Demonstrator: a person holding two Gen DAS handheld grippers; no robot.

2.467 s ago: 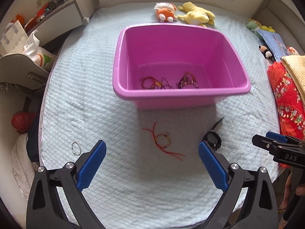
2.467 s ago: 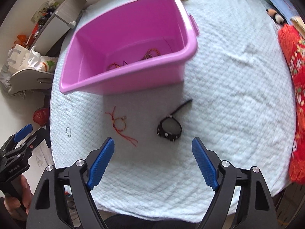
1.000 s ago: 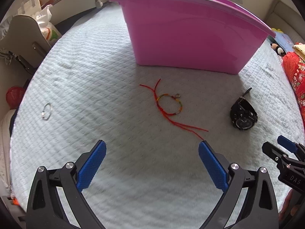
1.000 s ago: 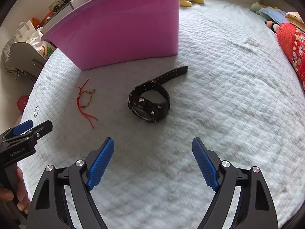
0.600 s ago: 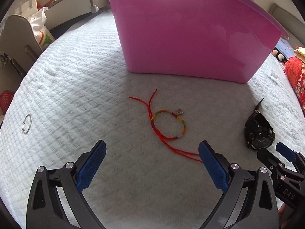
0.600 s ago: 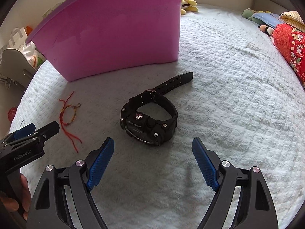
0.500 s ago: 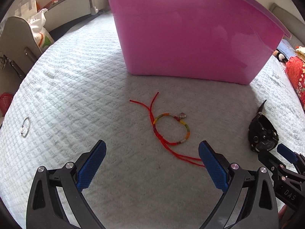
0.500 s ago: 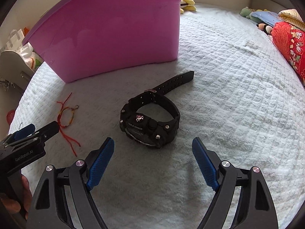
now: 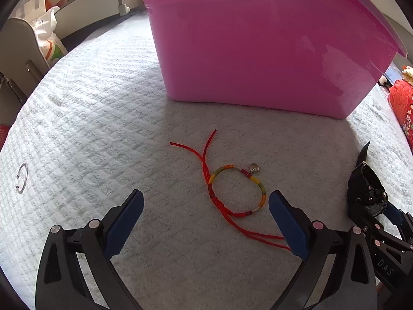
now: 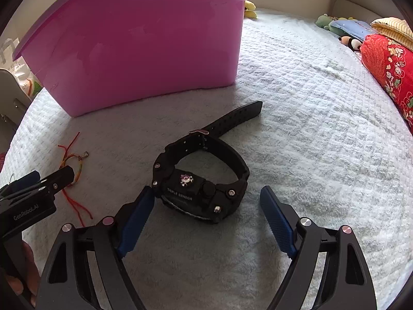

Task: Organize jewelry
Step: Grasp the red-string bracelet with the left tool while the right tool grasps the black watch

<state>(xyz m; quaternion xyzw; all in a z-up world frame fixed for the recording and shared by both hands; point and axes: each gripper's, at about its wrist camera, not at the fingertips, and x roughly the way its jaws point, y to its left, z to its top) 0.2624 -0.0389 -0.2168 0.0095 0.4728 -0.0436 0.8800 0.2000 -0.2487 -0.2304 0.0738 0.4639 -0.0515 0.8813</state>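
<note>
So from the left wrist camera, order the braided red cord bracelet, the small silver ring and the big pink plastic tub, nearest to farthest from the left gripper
1. Braided red cord bracelet, between the left gripper's open fingers.
2. Small silver ring, far left.
3. Big pink plastic tub, straight ahead.

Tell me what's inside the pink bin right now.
Nothing inside shows: both views catch only the bin's outer wall. Its contents are hidden. The bracelet and watch lie outside.
</note>
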